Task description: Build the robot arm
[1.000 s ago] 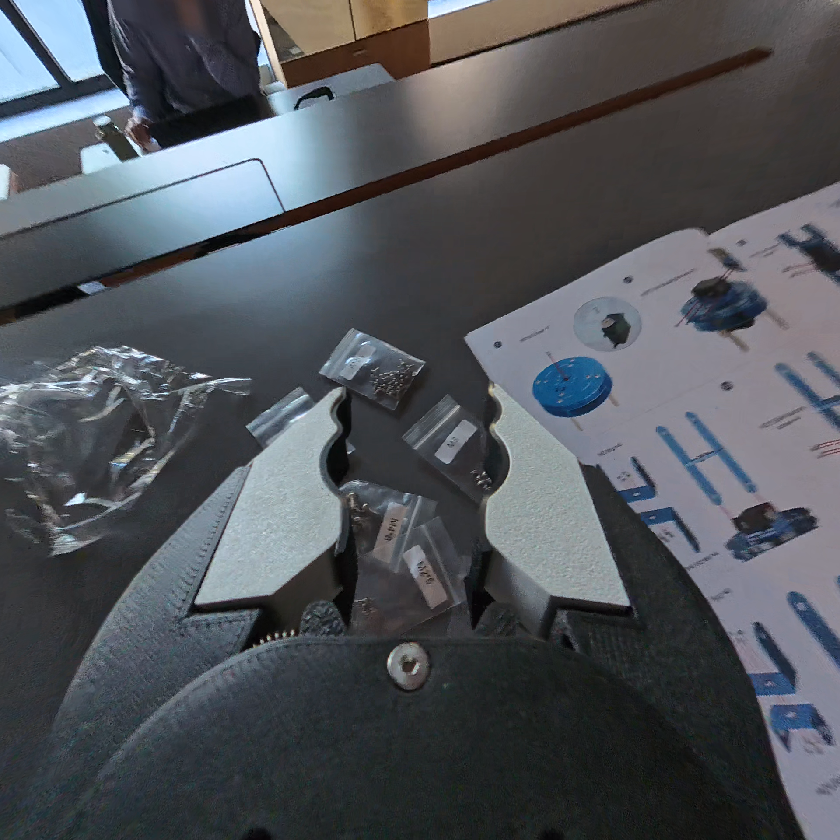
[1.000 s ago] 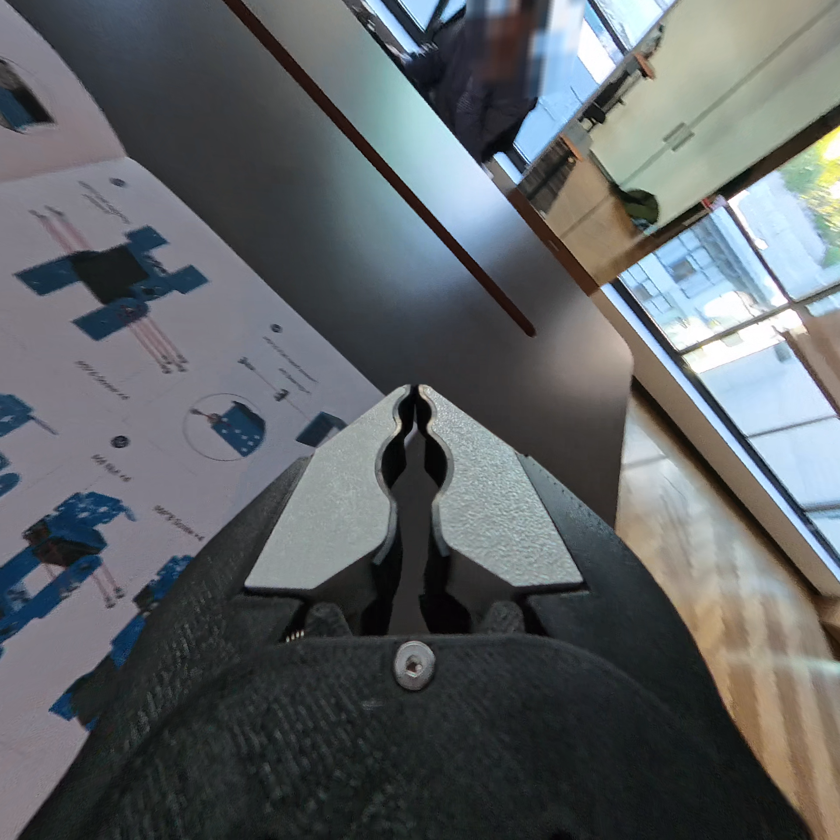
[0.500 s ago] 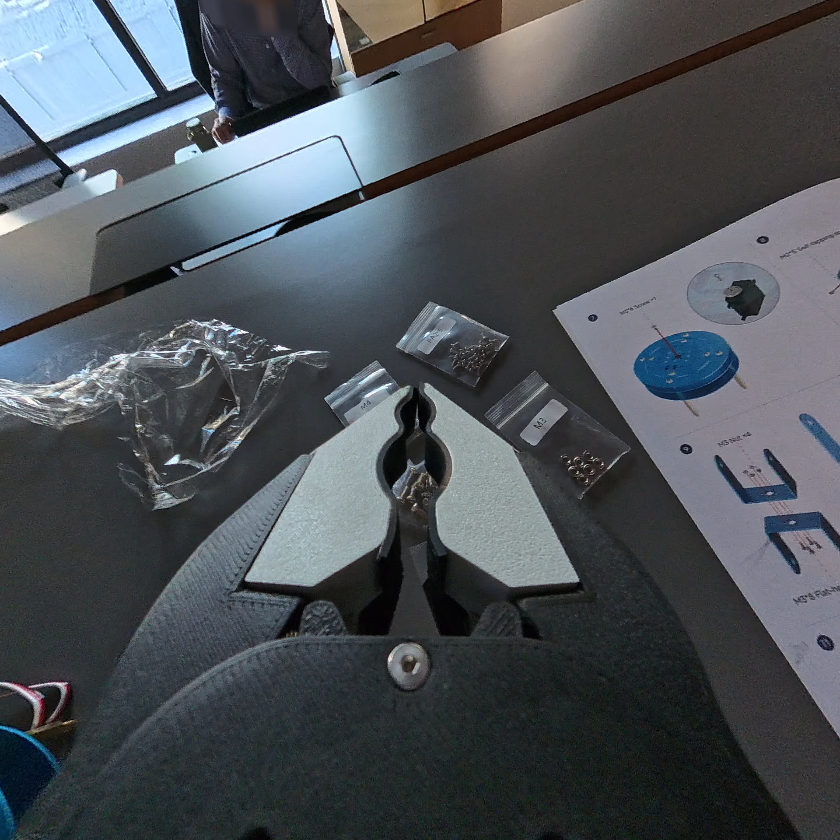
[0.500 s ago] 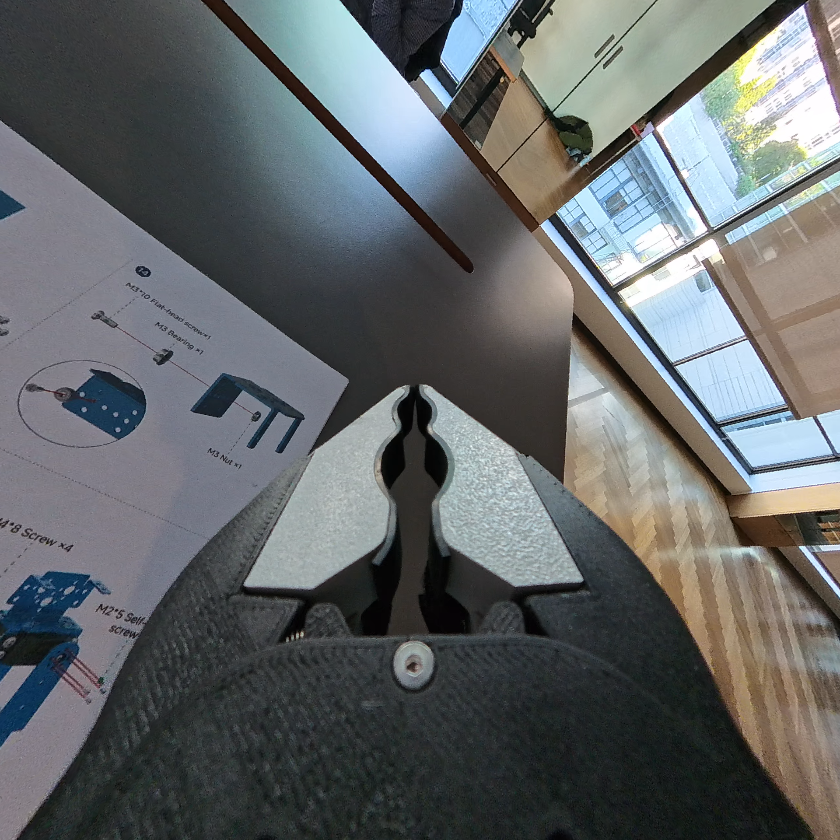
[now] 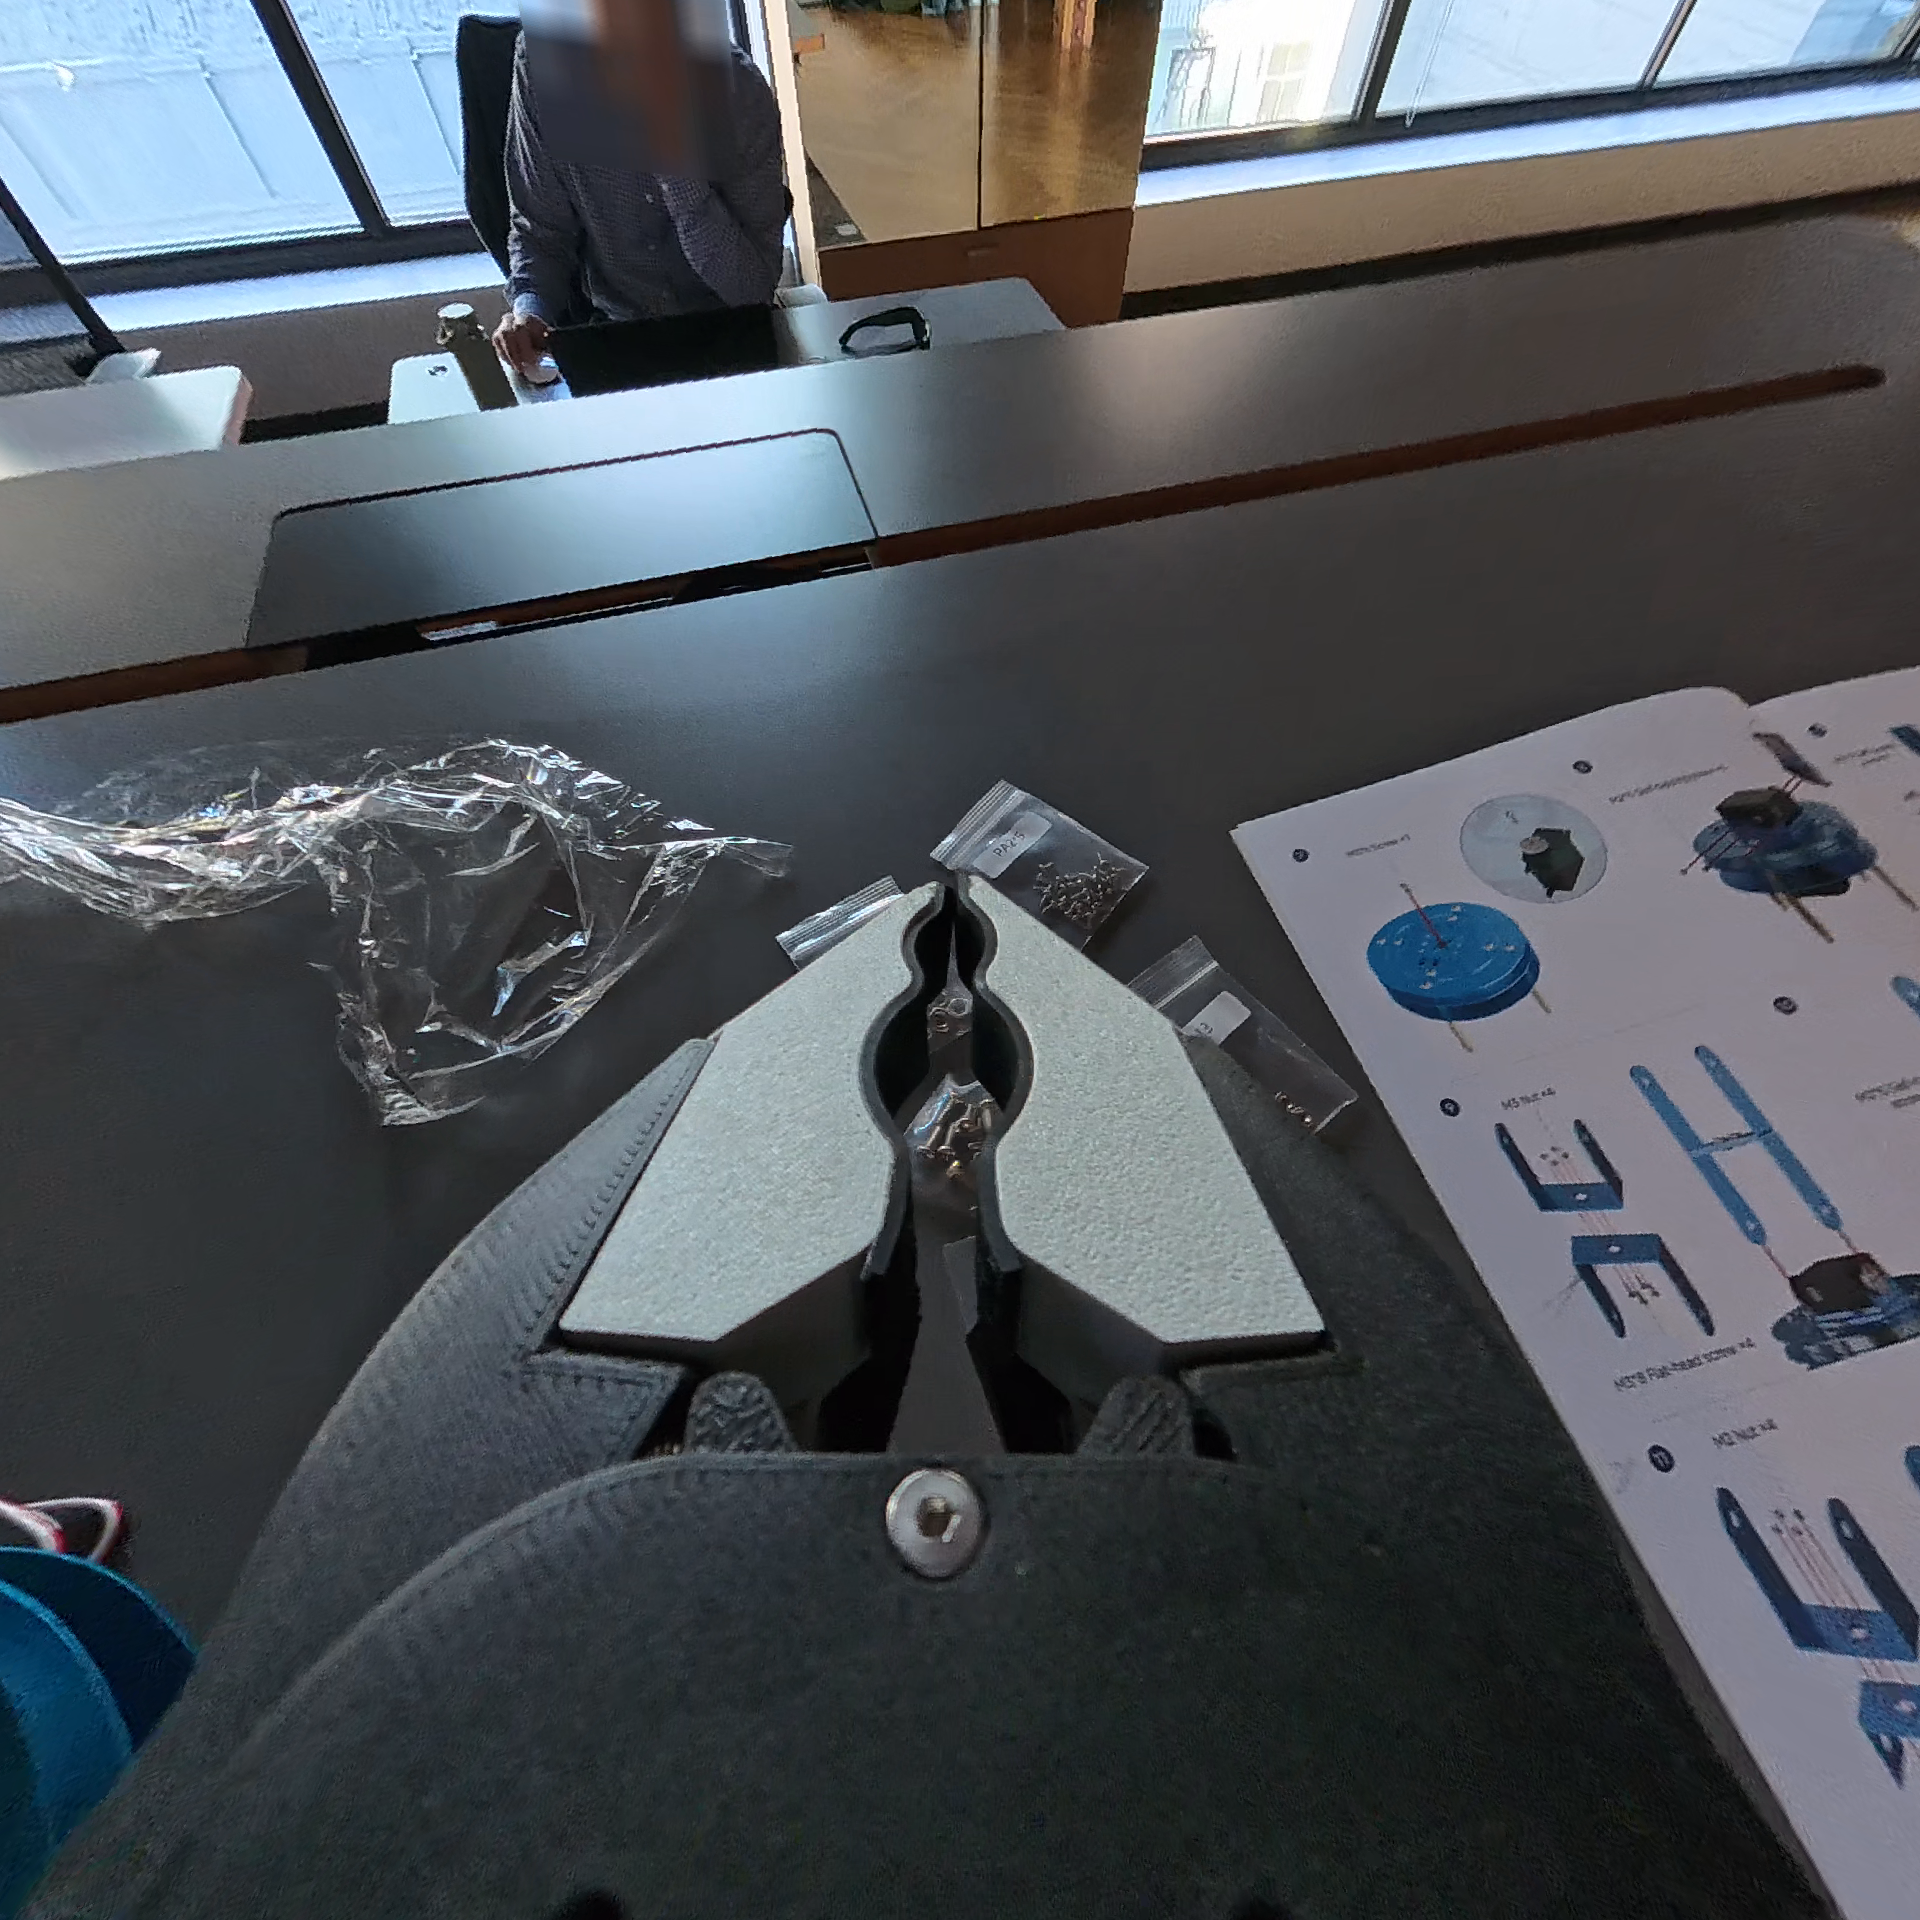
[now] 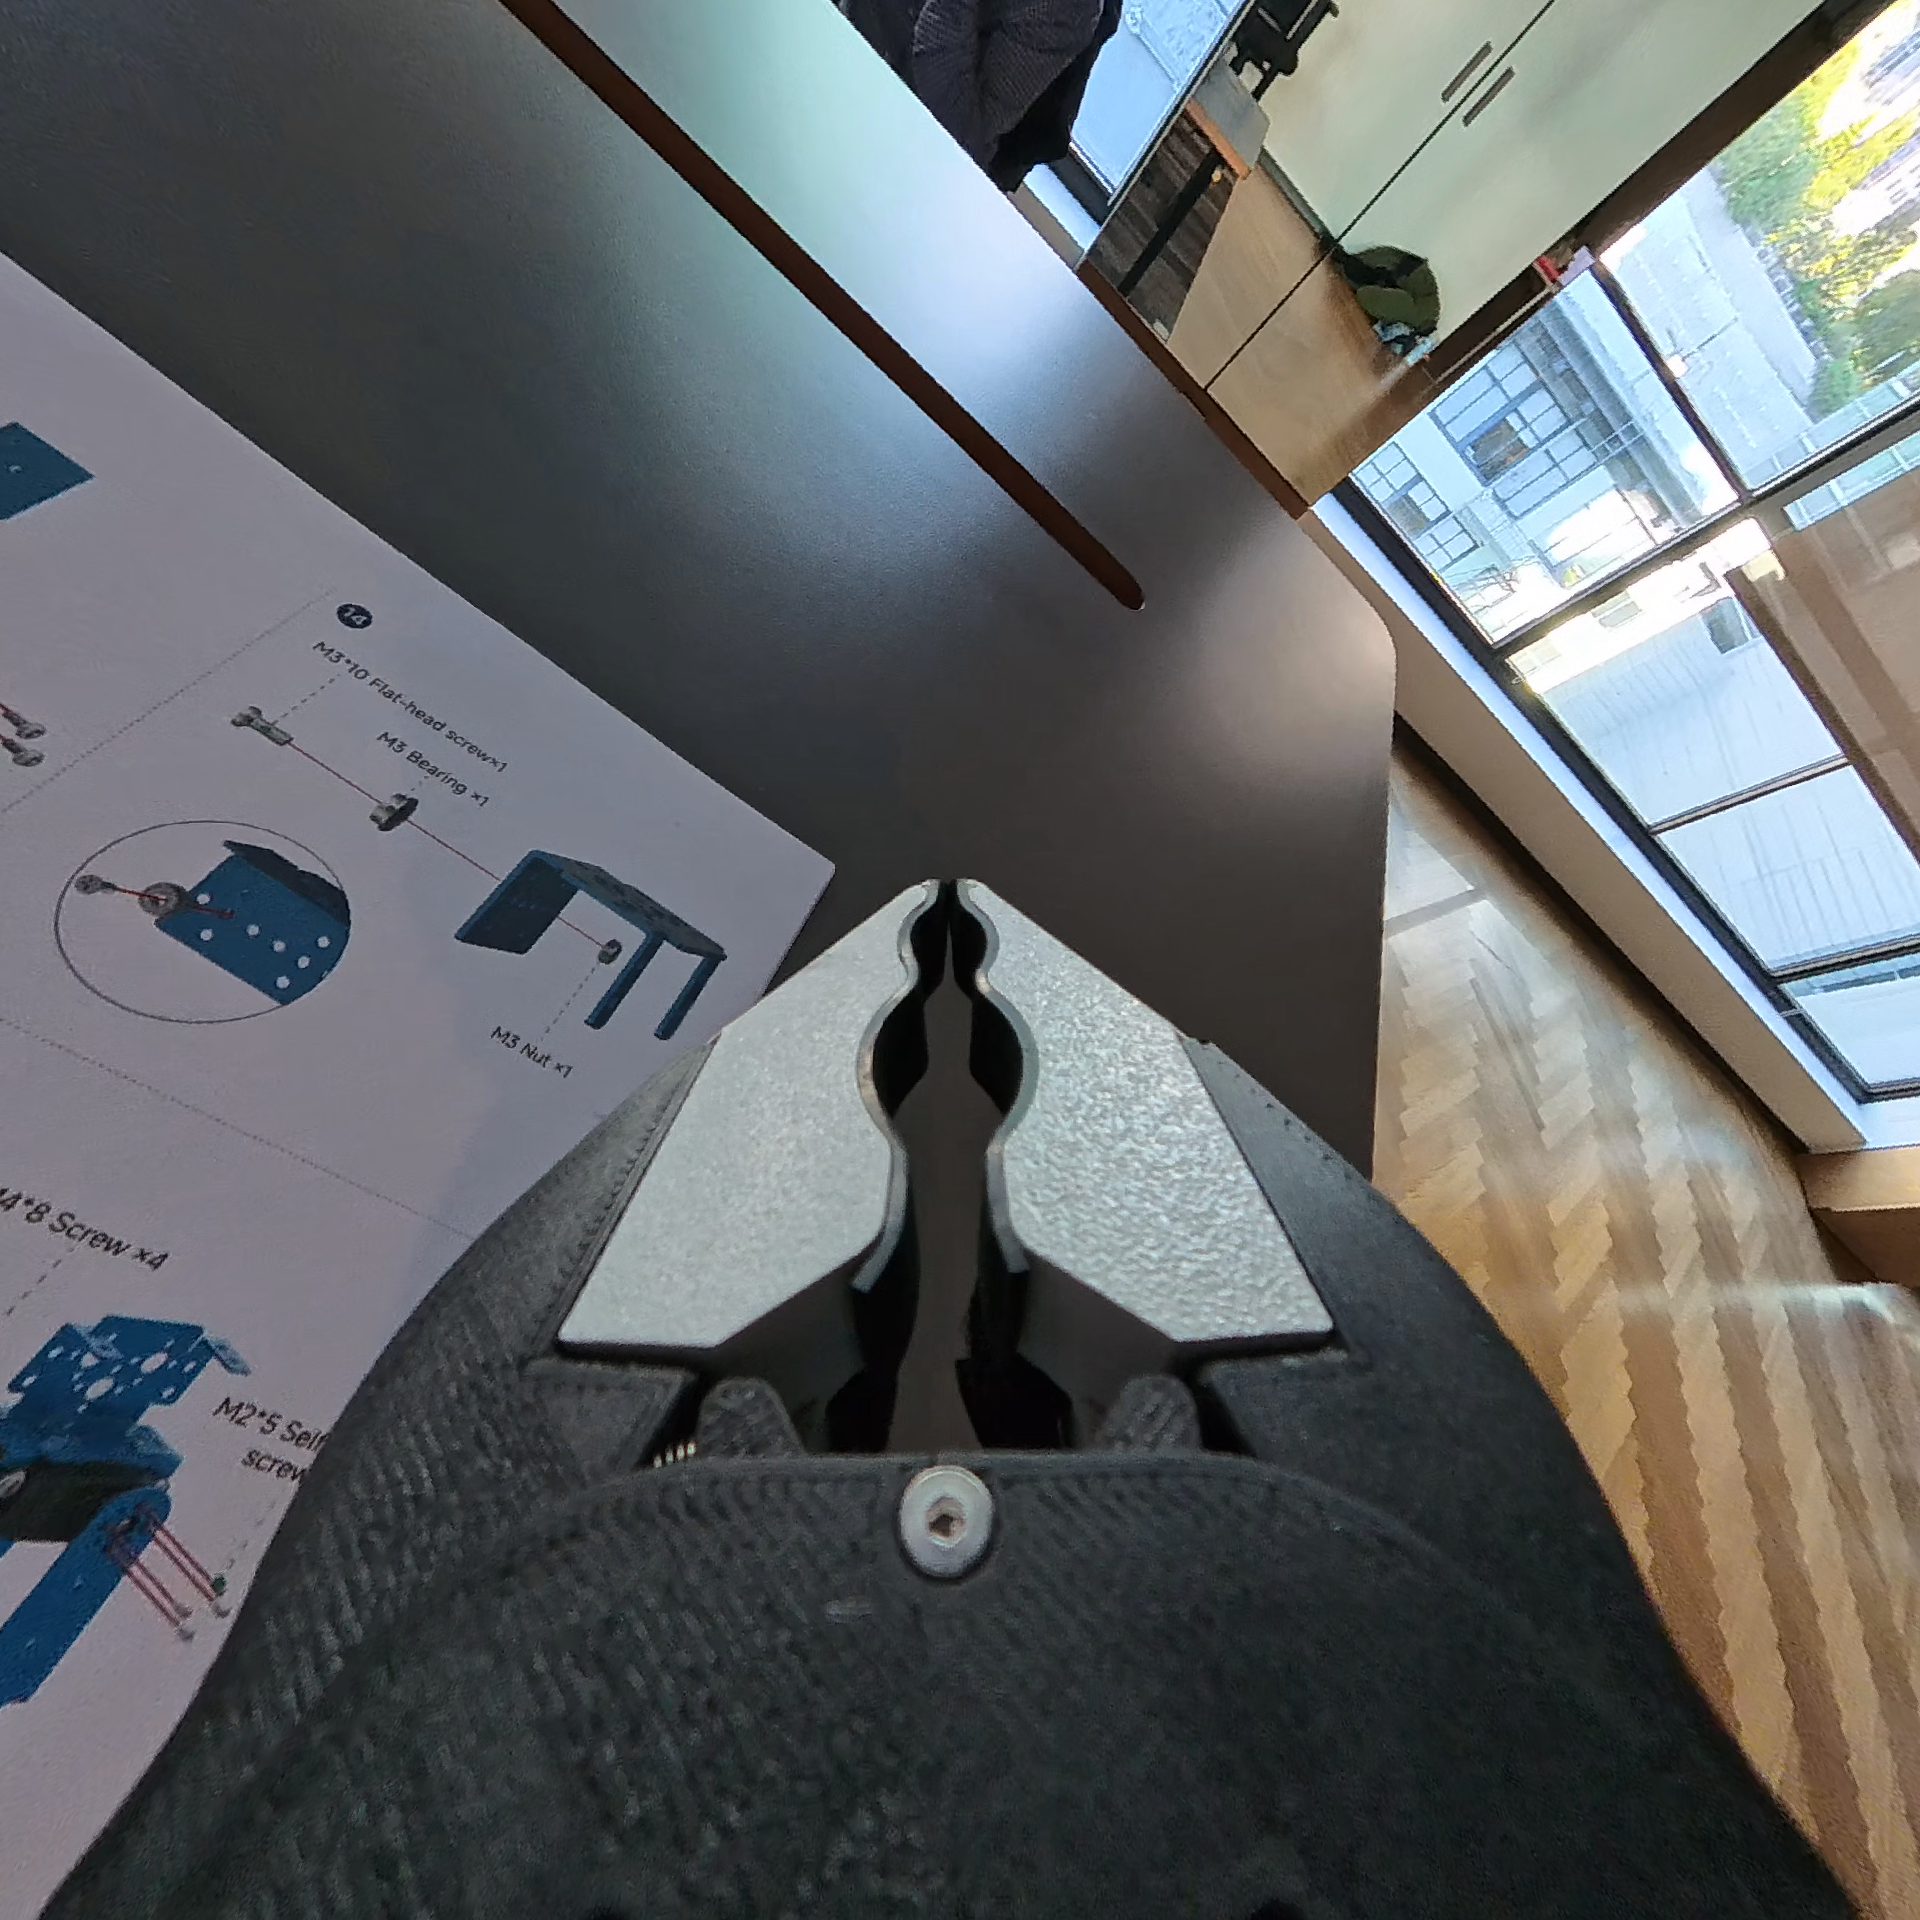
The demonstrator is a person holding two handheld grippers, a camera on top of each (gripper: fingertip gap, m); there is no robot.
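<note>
My left claw (image 5: 954,902) is pinched on a small clear bag of screws (image 5: 951,1127) (it hangs between the closed tips, above the dark bench (image 5: 1039,707)). Three more little bags lie just beyond, crumpled plastic wrap (image 5: 416,883) to the left, the instruction sheet (image 5: 1621,1039) on the right. My right claw (image 6: 952,896) is closed, empty, beside that sheet's corner

wrap (image 5: 416,894) left | bags (image 5: 1049,873) centre, perhaps one in jaws | manual (image 5: 1621,1091) right

Print on instruction sheet (image 6: 312,831), bag labels (image 5: 1016,834).
</note>
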